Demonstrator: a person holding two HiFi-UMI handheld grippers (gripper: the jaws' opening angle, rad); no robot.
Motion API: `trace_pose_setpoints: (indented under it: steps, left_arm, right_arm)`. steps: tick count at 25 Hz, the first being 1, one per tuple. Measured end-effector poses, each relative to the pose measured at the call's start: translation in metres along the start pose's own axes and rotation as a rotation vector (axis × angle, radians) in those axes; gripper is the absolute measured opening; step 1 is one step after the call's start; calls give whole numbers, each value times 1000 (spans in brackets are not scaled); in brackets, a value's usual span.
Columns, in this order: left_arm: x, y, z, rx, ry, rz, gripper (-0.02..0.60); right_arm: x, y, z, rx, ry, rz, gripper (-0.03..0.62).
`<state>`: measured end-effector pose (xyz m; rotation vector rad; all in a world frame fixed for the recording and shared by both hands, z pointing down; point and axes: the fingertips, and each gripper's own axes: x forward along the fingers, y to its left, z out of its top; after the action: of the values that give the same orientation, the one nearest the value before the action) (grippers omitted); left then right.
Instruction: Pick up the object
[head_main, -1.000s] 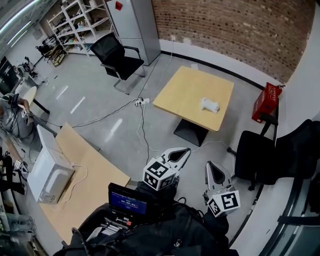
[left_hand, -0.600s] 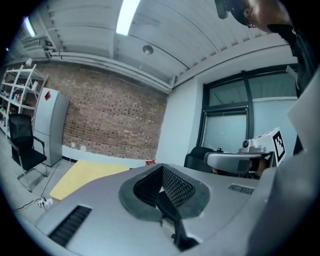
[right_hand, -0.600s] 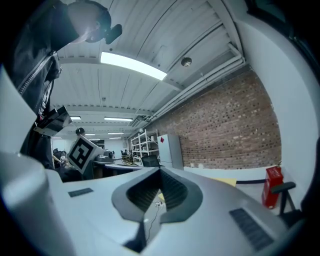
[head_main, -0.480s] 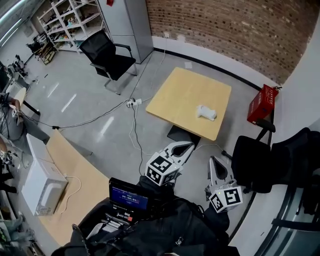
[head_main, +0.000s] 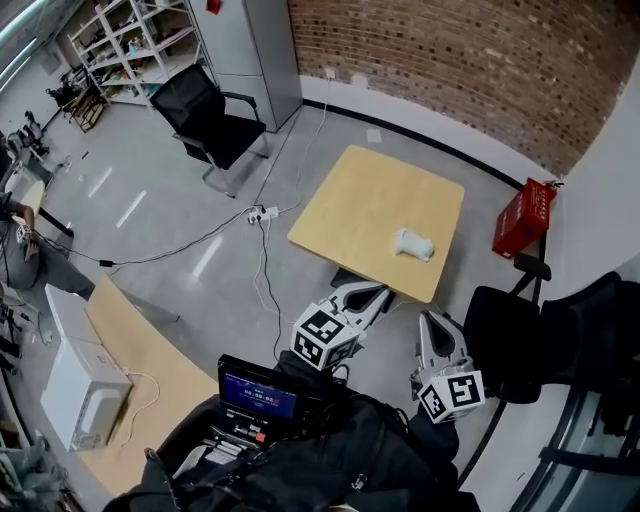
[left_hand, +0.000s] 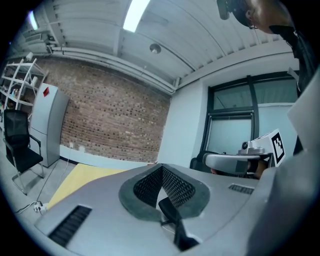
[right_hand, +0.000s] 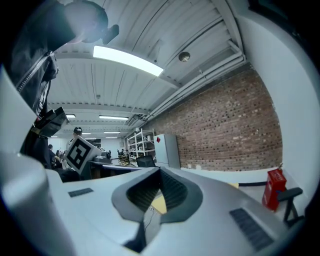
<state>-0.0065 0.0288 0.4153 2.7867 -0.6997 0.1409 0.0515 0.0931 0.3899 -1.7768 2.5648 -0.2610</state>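
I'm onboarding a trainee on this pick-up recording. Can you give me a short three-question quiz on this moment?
1. True or false: the white object lies on the wooden table.
2. What stands just right of the table in the head view? A) a red box B) a bucket C) a ladder
3. Is the left hand-held gripper or the right hand-held gripper holding anything?

Key: 1 true; 2 A; 3 no. Both are shut and empty, short of the table.
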Motion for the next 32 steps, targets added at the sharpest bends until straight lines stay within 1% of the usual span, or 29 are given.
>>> trace_pose_setpoints:
  steps: [8,14,20,23,25,29,32]
  left_arm:
    - [20,38,6,-13,11,-26,-2]
    - [25,59,7,-42,19,-39,-3]
    - [27,62,-4,-89,39,-72,-2]
    - [31,63,-10,-106,43,-77,-2]
    - [32,69,-12,-116,45,-63,-2]
    - [30,93,-6,-121,30,0,-3]
    - [30,102,-2,-120,26,35,-2]
  right_arm:
    - [40,-11,5,-7,3,-26,5]
    - [60,-11,1,-1,24,-45,5]
    - [67,-9,-9,6,67,-69,5]
    - [70,-16,-17,-36,109,-88,5]
    - [78,-18,-18,-57,124,-78,5]
    - [101,-20,-13,-37,97,-25,5]
    - [111,-22,-10,-48,95,3,5]
